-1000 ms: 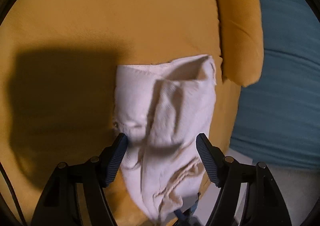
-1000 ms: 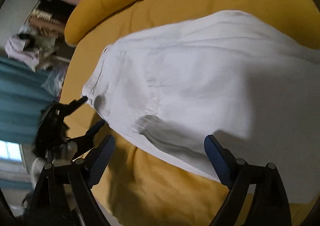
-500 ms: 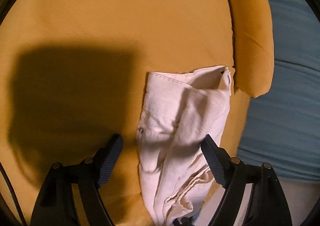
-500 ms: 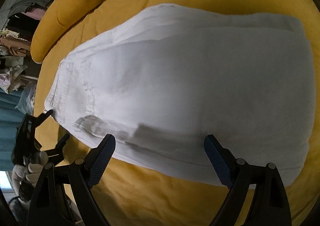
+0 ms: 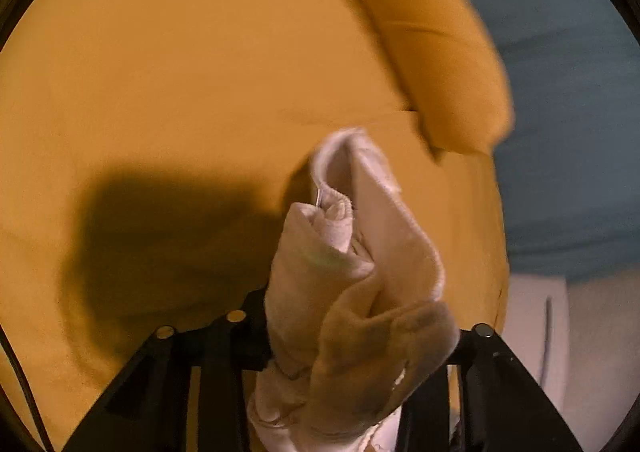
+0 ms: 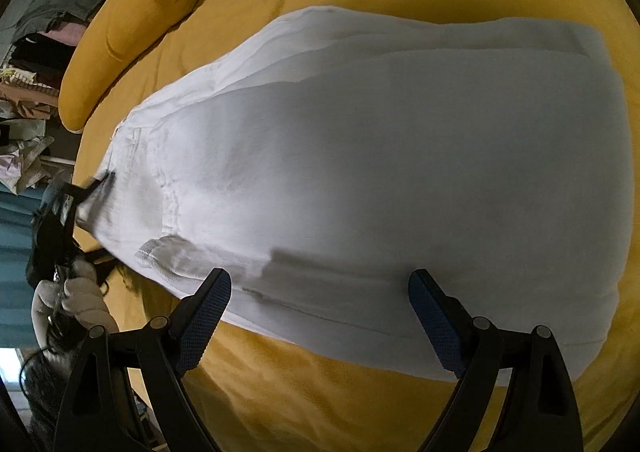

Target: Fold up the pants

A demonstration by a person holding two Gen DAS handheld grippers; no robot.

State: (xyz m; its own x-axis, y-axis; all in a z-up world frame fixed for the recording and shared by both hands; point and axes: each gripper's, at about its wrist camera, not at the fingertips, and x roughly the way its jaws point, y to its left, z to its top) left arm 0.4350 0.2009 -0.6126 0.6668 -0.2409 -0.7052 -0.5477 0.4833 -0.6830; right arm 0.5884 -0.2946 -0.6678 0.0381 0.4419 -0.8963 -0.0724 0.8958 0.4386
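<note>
Through the left wrist camera, my left gripper (image 5: 360, 336) had its jaws closed down on a bunched end of the white pants (image 5: 352, 292), the cloth heaped so thickly over the fingers that I could barely see them. The fabric stood lifted off the yellow bed cover (image 5: 180, 72). To carry this fold well, I judged I should keep the pinch firm and swing the held end across in one smooth arc, low enough that the layers did not slide apart. The yellow pillow (image 5: 440, 52) lay just beyond, with a teal curtain (image 5: 568, 112) behind it.

Through the right wrist camera, my right gripper (image 6: 320, 316) hovered with its jaws spread wide and holding nothing, poised over the near edge of the pants (image 6: 380, 172), which lay mostly flat across the bed. I judged it should pin or take that edge to steady the fold. A pile of clothes (image 6: 36, 52) cluttered the far left, clear of the work; the pillow could crowd the waistband end.
</note>
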